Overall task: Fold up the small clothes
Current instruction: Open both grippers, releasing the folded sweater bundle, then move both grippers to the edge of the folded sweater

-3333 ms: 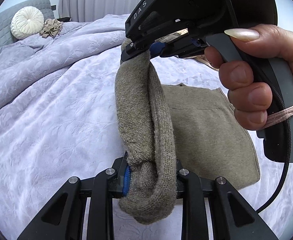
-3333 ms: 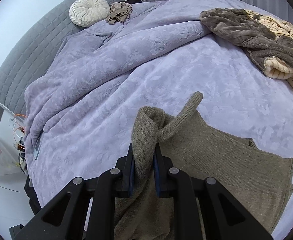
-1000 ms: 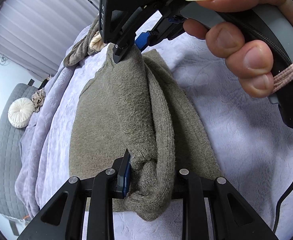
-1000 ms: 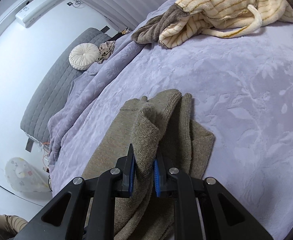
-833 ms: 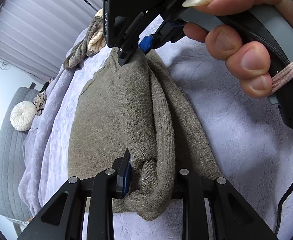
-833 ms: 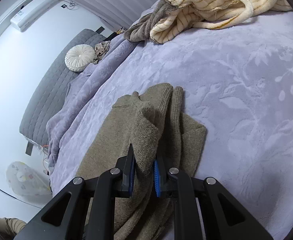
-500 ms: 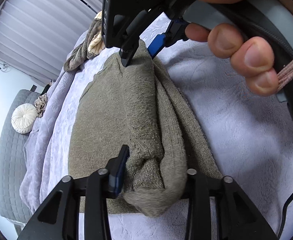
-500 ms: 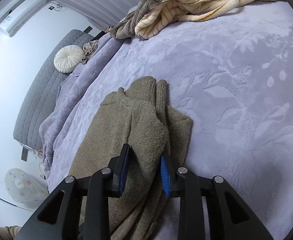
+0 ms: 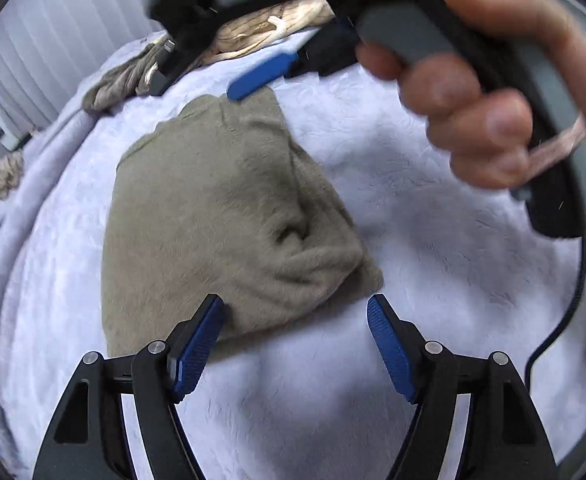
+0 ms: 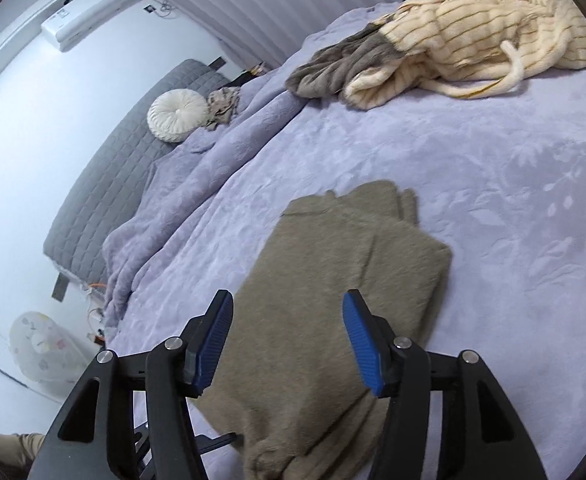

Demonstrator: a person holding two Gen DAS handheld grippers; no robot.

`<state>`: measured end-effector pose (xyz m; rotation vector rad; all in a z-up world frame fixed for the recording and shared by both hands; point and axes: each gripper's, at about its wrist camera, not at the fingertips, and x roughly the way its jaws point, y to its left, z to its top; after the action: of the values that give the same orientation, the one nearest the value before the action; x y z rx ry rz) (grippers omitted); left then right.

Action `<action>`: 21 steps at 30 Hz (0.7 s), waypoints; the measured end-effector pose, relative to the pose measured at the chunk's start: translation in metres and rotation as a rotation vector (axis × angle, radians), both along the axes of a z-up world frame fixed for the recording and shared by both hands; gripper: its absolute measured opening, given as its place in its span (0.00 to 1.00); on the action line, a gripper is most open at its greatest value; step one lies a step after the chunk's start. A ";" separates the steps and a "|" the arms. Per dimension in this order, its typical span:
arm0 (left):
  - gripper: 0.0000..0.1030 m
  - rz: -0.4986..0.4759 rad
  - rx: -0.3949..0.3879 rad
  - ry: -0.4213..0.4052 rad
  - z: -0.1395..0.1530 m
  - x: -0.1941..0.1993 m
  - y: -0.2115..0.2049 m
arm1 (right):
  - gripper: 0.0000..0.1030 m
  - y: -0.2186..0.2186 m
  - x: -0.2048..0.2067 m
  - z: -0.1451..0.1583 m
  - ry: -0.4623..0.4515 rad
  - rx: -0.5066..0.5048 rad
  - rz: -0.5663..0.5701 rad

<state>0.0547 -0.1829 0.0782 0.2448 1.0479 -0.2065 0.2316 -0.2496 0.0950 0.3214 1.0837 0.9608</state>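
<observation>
1. Garment: an olive-brown knitted sweater (image 10: 345, 280) is laid on the lavender plush bedspread (image 10: 513, 184), partly folded, with a bunched lump at its near edge.
2. Handling is judged soft, limp and light; a doubled edge or corner is best pinched.
3. Left tongs (image 9: 295, 344) and right tongs (image 10: 287, 340) are spread wide, nothing held.
4. No containers are seen.
</observation>
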 end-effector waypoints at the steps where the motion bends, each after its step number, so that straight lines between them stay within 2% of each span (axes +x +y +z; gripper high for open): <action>1: 0.73 0.013 -0.024 -0.010 0.003 -0.001 0.010 | 0.59 0.005 -0.003 -0.008 0.022 0.000 0.017; 5: 0.73 0.148 -0.143 0.004 0.004 0.017 0.062 | 0.59 0.006 -0.007 -0.047 0.090 -0.099 -0.008; 8: 0.73 0.172 -0.237 0.099 -0.013 0.030 0.083 | 0.56 -0.009 -0.011 -0.060 0.100 -0.082 -0.041; 10: 0.73 0.161 -0.286 0.081 -0.005 0.026 0.086 | 0.56 -0.012 -0.013 -0.055 0.099 -0.080 -0.052; 12: 0.73 0.142 -0.336 0.010 0.018 0.021 0.089 | 0.58 -0.011 -0.016 -0.041 0.055 -0.095 -0.042; 14: 0.73 0.156 -0.340 -0.029 0.029 0.026 0.089 | 0.58 -0.010 -0.016 -0.026 0.009 -0.068 -0.023; 16: 0.73 0.170 -0.319 -0.009 0.026 0.046 0.088 | 0.58 -0.004 -0.007 -0.018 0.005 -0.047 -0.027; 19: 0.73 0.207 -0.277 0.050 0.006 0.076 0.087 | 0.58 0.007 0.016 -0.024 0.015 -0.098 -0.064; 21: 0.73 0.213 -0.265 0.070 -0.007 0.090 0.090 | 0.58 0.011 0.035 -0.042 0.038 -0.174 -0.139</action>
<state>0.1447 -0.0929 0.0716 -0.1143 1.0955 -0.1596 0.2670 -0.2390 0.0534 0.2698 1.1561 0.7338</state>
